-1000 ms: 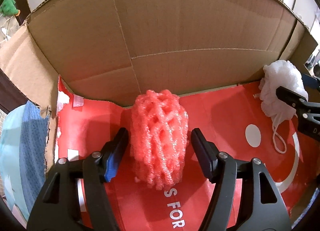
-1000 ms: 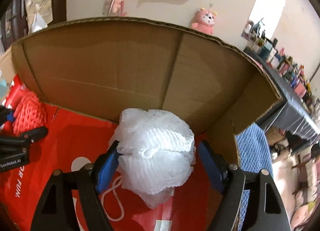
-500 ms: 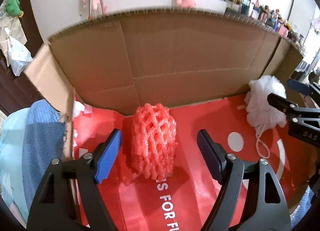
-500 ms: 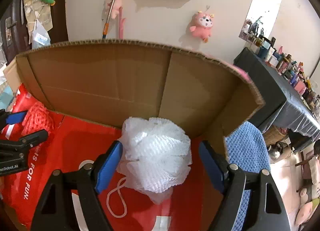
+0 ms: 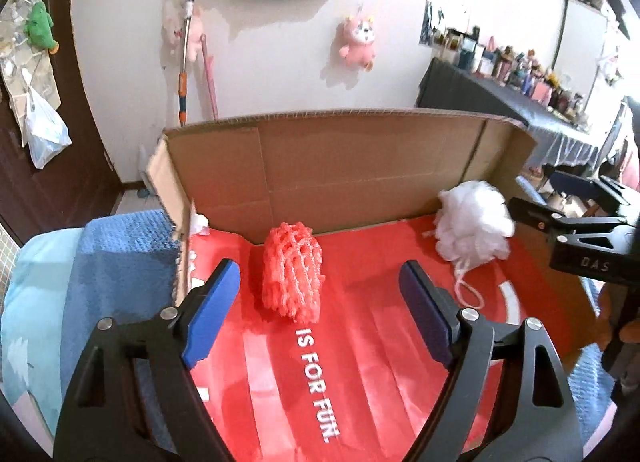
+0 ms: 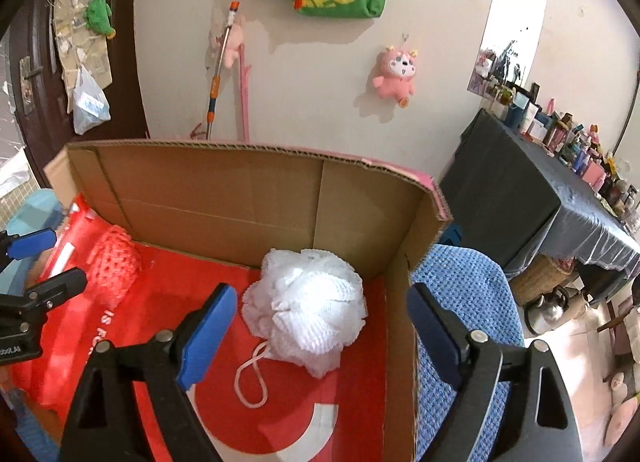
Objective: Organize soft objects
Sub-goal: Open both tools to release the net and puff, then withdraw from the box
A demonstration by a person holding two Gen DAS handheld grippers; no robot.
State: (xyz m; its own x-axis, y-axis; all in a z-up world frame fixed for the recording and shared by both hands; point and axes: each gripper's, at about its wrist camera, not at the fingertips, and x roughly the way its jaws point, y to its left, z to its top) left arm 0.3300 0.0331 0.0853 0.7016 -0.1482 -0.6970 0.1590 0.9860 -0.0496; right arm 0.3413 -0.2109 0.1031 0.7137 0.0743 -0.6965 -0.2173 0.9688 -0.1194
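- The left gripper [image 5: 320, 302] stands wide, its blue-padded fingers [image 5: 210, 314] clear of everything. Its jaws have just been opening, and nothing sits between them now.
- Beyond those fingers, centre of the left wrist view, the coral-red foam net sleeve [image 5: 292, 272] stands on the box floor, free of any hold.
- The right gripper [image 6: 318, 336] is also spread wide, jaws just opened further. The white mesh bath pouf [image 6: 306, 304] lies past its pads, untouched, in the lower centre of the right wrist view.
- The pouf's white cord loop [image 6: 250, 380] trails toward the bottom of that frame, across the glossy red printed sheet [image 5: 360, 342] lining the floor.
- The open brown corrugated cardboard box [image 5: 340, 158] walls both items in; the pouf sits in its right corner, the sleeve near the left.
- Risks, as I judge them: the cord loop could snag a finger on a later pass and drag the pouf out. The sleeve, upright and very light, may topple at a nudge. The torn left flap [image 5: 168, 182] looks flimsy and could fold if bumped.
- Textures: the sleeve is open lattice foam, springy; the pouf is ruffled netting, airy and compressible. Outside the box lies a blue waffle-knit towel [image 6: 464, 302].
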